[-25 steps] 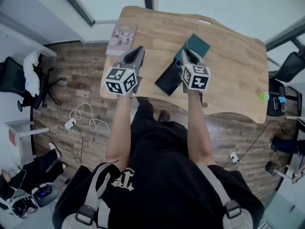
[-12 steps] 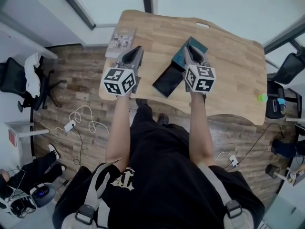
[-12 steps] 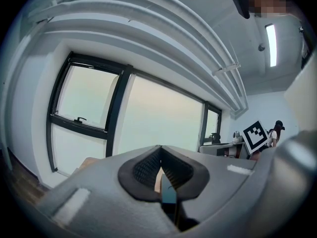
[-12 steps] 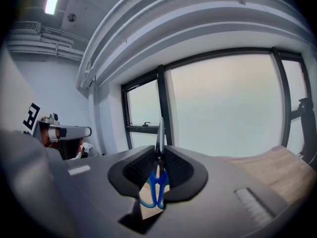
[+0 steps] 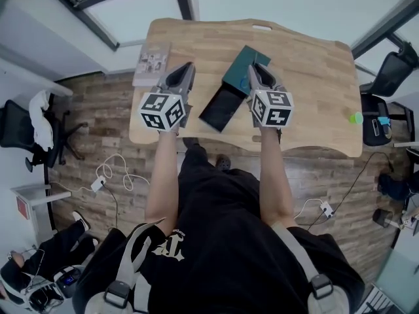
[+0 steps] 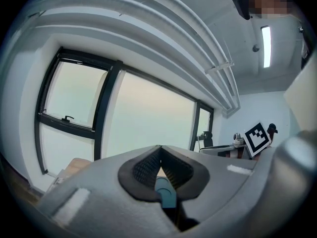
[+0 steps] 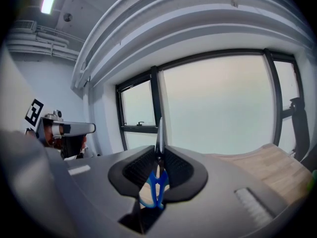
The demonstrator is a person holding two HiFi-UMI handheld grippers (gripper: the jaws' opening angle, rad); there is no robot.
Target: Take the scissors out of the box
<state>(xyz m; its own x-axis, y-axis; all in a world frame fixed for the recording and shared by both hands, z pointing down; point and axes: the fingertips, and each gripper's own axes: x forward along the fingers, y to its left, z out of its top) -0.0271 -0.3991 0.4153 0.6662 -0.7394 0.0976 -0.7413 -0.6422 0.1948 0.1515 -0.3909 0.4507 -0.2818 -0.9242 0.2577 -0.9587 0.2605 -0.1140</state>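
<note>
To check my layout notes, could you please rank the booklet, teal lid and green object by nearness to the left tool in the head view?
1. Booklet, just left of the left tool.
2. Teal lid, to its right.
3. Green object, far off to the right.

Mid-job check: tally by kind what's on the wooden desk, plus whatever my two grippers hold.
Box pieces on the wooden desk: 2 (teal rectangular cover, black open tray)
Grey printed booklet: 1
Small green object at the desk's right edge: 1
Blue-handled scissors, in the right gripper: 1
Small teal piece, in the left gripper: 1
Total: 6
</note>
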